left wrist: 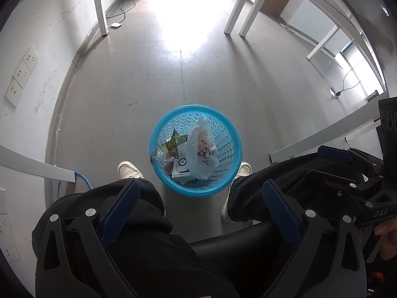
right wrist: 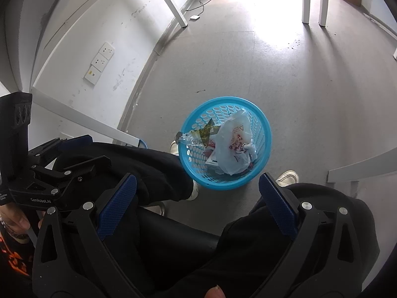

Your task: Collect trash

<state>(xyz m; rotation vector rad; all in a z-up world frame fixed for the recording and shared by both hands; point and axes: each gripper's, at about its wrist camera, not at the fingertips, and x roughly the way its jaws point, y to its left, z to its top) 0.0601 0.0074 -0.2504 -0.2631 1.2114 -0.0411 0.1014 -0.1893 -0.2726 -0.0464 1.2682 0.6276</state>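
Both tools, left tool (left wrist: pixel 201 198) and right tool (right wrist: pixel 197 193), hang spread above the trash-filled basket (left wrist: pixel 158 129).

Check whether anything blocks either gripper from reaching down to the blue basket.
Nothing visible does. The blue basket stands on open floor between the person's shoes, and both the left gripper and right gripper hang open and empty above the knees.

Basket (left wrist: pixel 158 134) on the floor (left wrist: pixel 173 62), between our two shoes.

In it we see a plastic bag (left wrist: pixel 199 149) on the right, a small box (left wrist: pixel 181 167) and wrappers (left wrist: pixel 171 144) left of it.
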